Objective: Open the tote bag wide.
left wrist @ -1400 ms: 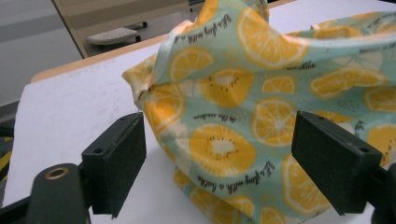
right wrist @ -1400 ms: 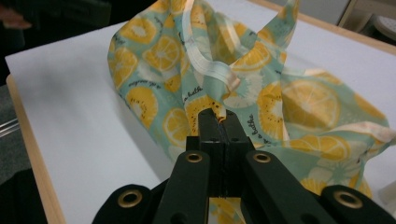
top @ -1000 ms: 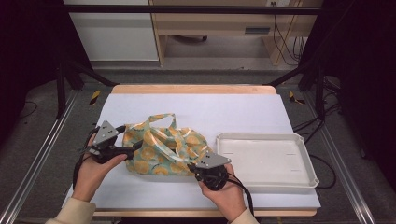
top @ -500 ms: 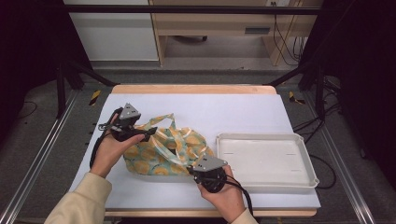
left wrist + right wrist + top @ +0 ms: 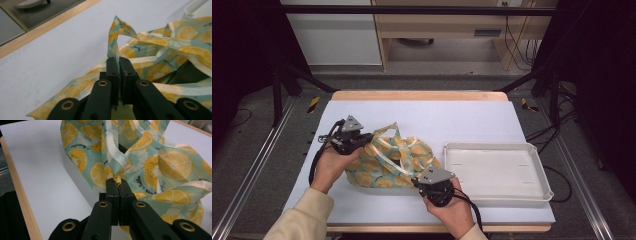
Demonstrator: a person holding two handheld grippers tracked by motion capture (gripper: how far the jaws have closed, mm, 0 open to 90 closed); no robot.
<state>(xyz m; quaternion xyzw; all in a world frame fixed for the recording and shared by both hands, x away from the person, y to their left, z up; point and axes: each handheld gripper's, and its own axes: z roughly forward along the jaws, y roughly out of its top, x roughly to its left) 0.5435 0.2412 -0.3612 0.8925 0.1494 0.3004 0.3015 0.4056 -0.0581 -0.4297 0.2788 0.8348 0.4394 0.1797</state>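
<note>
Since a second ago, the person's left hand has carried the left gripper point(image 5: 362, 140) from the near-left of the table farther in and up against the bag's left edge, while the right one has kept its place at the near edge. At the left of the high view, that left gripper sits just beside a lemon-print cloth bag point(image 5: 389, 161); in the left gripper view its jaws are pressed together on a narrow upright fold of the fabric point(image 5: 115, 37), which stands up above the jaw tips. The bag lies crumpled in the middle-left of the white table point(image 5: 452, 120), its pale handles point(image 5: 397, 145) looping loosely over the top. Just to the right and nearer the person, the right gripper point(image 5: 422, 182) is clamped tight on the bag's near rim, with a pale strip of trim point(image 5: 115, 157) rising from between its closed jaws in the right gripper view. Farther right, an empty white tray point(image 5: 497, 170) sits near the bag without touching it. The work in hand looks like spreading or opening the bag; doing it well likely means drawing both grips apart evenly and low, keeping the pinches firm so the thin cloth does not slip free, and minding the loose handles.
</note>
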